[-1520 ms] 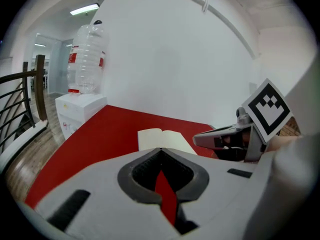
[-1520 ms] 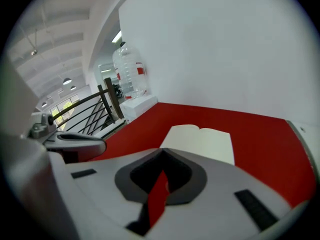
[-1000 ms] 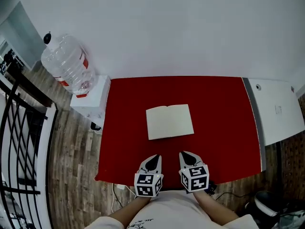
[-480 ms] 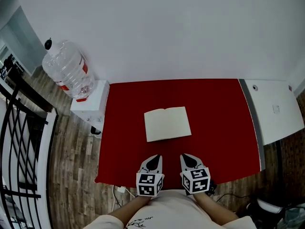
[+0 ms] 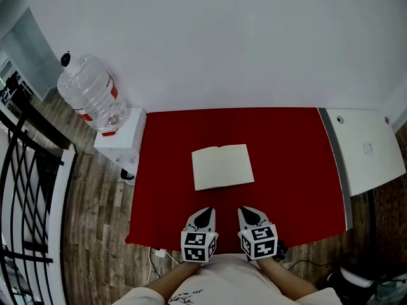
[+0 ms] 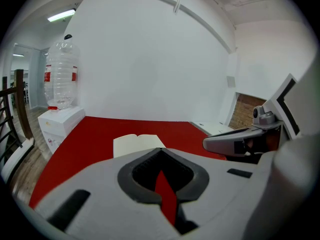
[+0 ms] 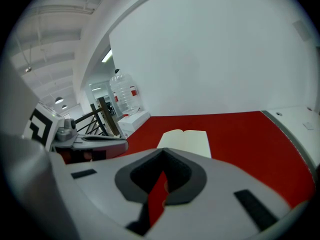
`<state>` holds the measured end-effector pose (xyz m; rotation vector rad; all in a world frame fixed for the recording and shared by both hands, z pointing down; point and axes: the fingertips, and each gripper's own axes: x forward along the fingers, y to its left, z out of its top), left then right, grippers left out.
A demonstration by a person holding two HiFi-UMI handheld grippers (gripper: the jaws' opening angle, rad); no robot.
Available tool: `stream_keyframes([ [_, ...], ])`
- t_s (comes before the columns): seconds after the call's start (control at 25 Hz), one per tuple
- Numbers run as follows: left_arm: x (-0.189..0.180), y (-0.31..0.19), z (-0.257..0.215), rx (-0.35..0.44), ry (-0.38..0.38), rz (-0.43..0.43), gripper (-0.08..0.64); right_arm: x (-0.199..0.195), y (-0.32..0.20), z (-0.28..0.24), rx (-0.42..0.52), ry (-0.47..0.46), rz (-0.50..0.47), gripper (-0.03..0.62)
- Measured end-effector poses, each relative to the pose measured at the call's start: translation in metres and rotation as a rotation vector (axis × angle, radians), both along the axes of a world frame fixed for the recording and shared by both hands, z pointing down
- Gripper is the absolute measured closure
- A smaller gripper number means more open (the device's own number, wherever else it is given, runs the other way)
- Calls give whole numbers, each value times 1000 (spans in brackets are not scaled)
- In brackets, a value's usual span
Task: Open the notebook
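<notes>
Grey left gripper [image 5: 205,213] and right gripper [image 5: 249,212] carry black-and-white marker cubes [image 5: 198,246].

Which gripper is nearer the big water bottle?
Left. The left gripper is at the red table's near edge, on the side toward the water bottle; the right gripper is beside it, farther away.

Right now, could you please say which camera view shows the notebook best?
The head view: the whole notebook lies open, seen from above. Both gripper views show it low, foreshortened, its near edge hidden.

White wall [image 5: 222,37]; wood-plank floor [image 5: 95,202]; red table [image 5: 292,170]; water jug [image 5: 89,97] on white stand [image 5: 124,132], black railing [image 5: 38,118] left.
</notes>
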<state>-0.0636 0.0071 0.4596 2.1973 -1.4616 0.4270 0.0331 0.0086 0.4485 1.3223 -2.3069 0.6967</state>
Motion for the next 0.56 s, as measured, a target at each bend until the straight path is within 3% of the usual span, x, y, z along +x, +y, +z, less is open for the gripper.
stream_keyframes([
  [0.56, -5, 2, -2, 3, -1, -20, 554, -5, 0, 1, 3, 2, -27, 588],
])
